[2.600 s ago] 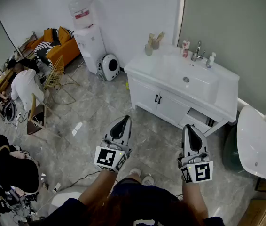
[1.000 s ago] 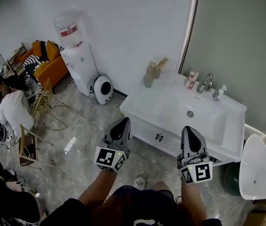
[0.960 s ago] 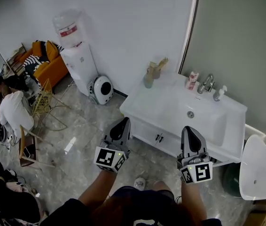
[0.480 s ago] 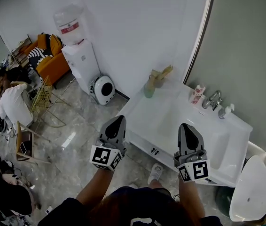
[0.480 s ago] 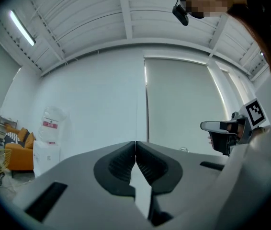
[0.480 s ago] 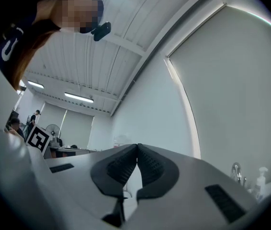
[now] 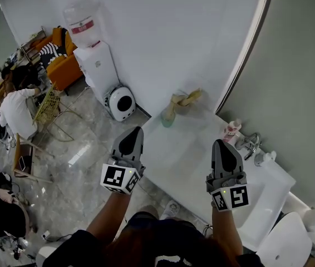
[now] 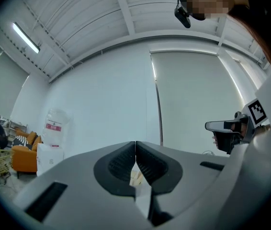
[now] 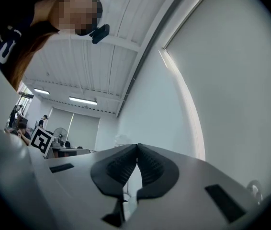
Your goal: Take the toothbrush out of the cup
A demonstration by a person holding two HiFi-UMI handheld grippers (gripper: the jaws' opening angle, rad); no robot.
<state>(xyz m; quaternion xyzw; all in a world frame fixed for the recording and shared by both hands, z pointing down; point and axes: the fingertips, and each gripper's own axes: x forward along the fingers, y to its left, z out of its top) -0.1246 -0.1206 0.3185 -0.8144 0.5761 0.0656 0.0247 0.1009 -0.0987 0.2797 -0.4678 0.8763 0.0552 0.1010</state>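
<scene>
Two cups stand at the far left corner of the white vanity top (image 7: 188, 149): a greenish cup (image 7: 167, 118) and, behind it, a tan cup (image 7: 181, 105) with pale toothbrush-like handles (image 7: 192, 97) sticking out. Both grippers hover level, well short of the cups. My left gripper (image 7: 135, 129) is shut and empty over the counter's left edge; in the left gripper view its jaws (image 8: 135, 145) meet, with a cream shape showing below them. My right gripper (image 7: 222, 142) is shut and empty over the counter, its jaws (image 9: 137, 147) closed in the right gripper view.
A faucet (image 7: 249, 143), a small bottle (image 7: 232, 130) and a soap dispenser (image 7: 265, 158) line the mirror wall. A water dispenser (image 7: 92, 54) and a round white device (image 7: 122, 102) stand on the floor at left. People sit near an orange sofa (image 7: 63, 65).
Both grippers, still shut, have come forward from over the floor to over the vanity. The cups and counter now sit much closer in the head view.
</scene>
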